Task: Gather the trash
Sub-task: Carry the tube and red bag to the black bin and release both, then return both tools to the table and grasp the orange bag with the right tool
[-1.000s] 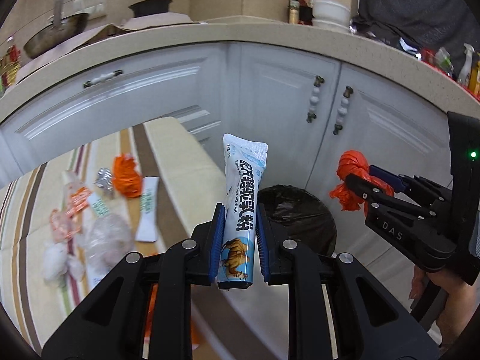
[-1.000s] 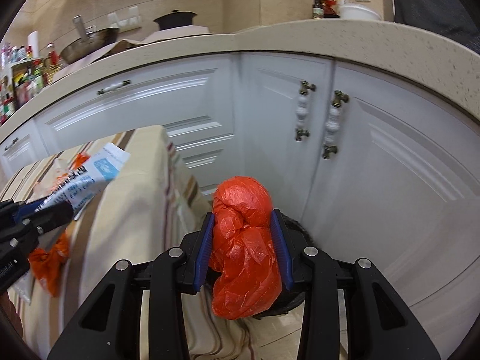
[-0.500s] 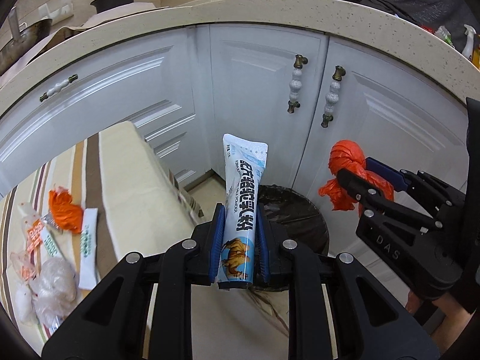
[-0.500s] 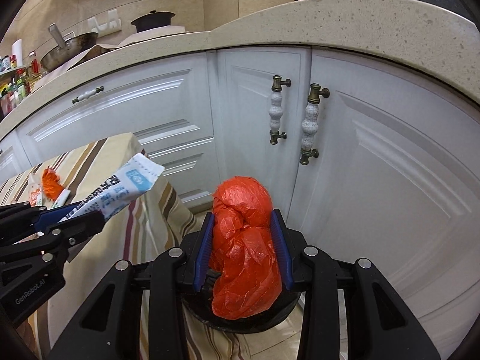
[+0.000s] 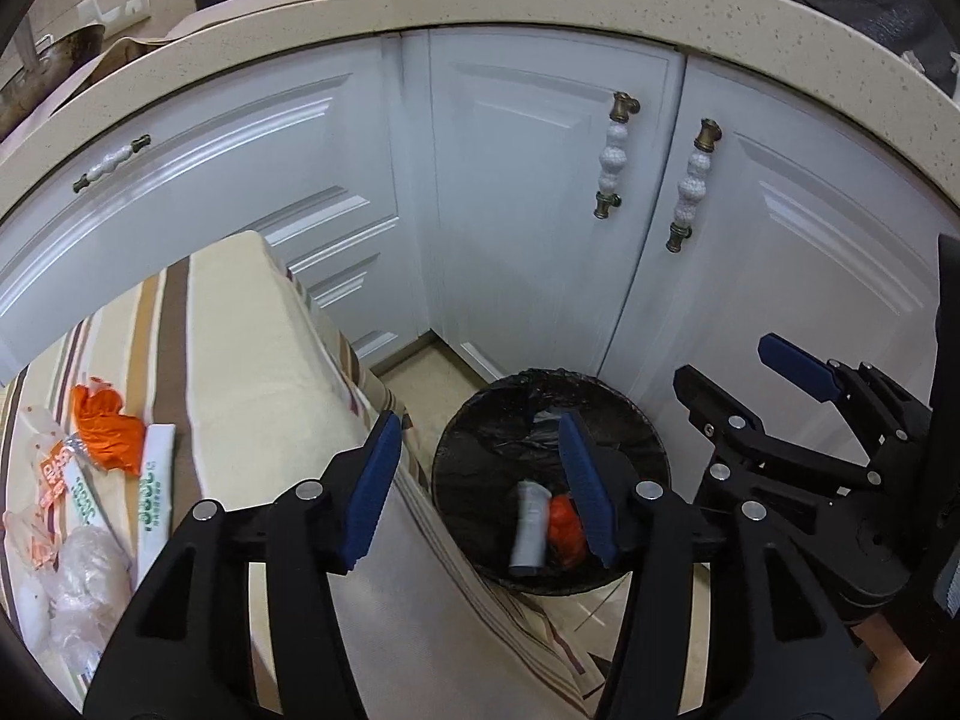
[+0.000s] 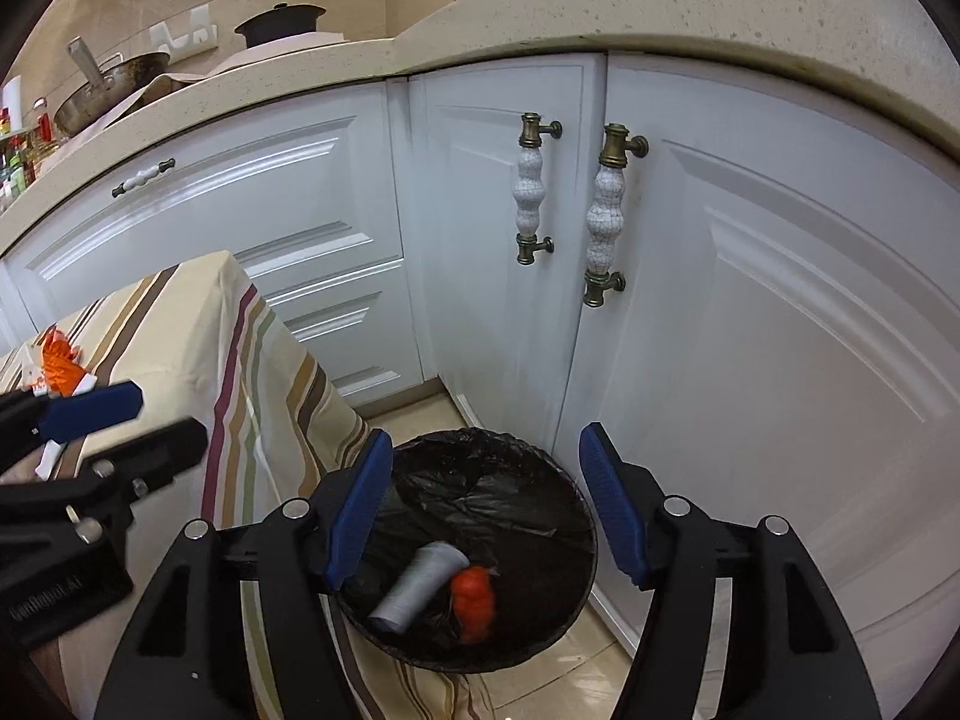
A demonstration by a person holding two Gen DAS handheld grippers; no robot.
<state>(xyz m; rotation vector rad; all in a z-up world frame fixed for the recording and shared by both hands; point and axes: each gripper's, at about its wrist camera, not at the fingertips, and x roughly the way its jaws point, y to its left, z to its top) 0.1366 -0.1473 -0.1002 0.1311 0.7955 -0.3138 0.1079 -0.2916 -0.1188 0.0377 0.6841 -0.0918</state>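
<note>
Left wrist view shows green lettering on a white flat sachet [image 5: 155, 483] left of the left gripper [image 5: 480, 483], too warped to read, and red print on a clear wrapper [image 5: 53, 480] beside it. From the right wrist view, white embossed lettering on the left gripper's black body [image 6: 45, 597] is legible only in part.

A striped beige tablecloth [image 5: 252, 372] covers the table left of both claws; an orange crumpled bag [image 5: 105, 429] and a clear crumpled plastic bag [image 5: 90, 570] lie on it with the wrappers. White panelled cabinet doors [image 6: 750, 330] with brass-and-ceramic handles [image 6: 603, 216] stand ahead under a speckled beige countertop [image 5: 540, 6].

Below and between the right gripper's [image 6: 486, 516] blue pads, a round bin lined with black plastic [image 6: 528, 468] holds a blurred grey-white tube-shaped package [image 6: 420, 585] and an orange crumpled plastic bag [image 6: 474, 600], side by side. Both claws are spread apart and hold nothing.
</note>
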